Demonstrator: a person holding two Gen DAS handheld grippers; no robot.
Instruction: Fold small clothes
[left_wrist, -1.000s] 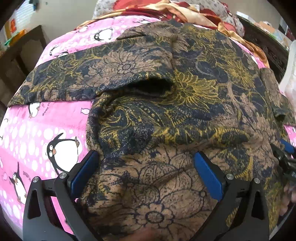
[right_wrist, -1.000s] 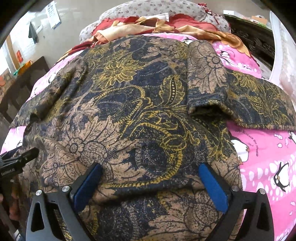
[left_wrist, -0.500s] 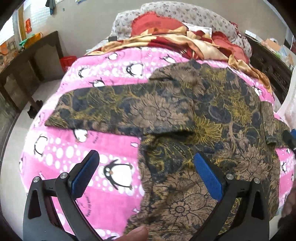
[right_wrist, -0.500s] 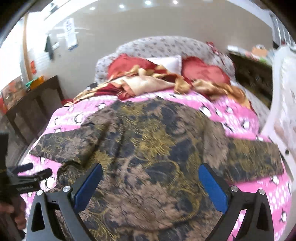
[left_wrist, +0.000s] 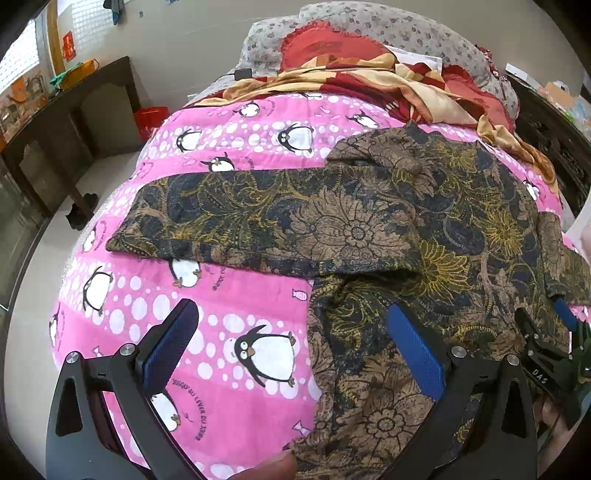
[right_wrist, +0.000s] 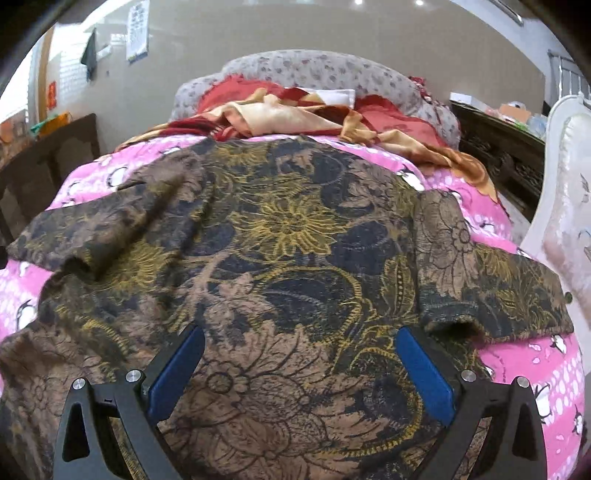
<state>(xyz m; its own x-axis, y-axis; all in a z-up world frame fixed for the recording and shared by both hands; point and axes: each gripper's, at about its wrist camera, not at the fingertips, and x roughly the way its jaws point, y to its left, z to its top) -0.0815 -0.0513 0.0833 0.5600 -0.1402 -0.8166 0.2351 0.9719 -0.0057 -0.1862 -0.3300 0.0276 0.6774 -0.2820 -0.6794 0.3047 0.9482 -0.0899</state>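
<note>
One bed: my pink penguin-print quilt (left_wrist: 236, 373) covers it, with a red and cream crumpled blanket (right_wrist: 295, 118) at the far end.
Garment: my dark floral-print fabric shirt (right_wrist: 288, 236) lies spread flat on the quilt, both sleeves out sideways.
Left gripper (left_wrist: 291, 347): I hold it wide, empty, above the shirt's left edge.
Right gripper (right_wrist: 301, 373): wide too, empty, over the shirt's lower middle.
</note>
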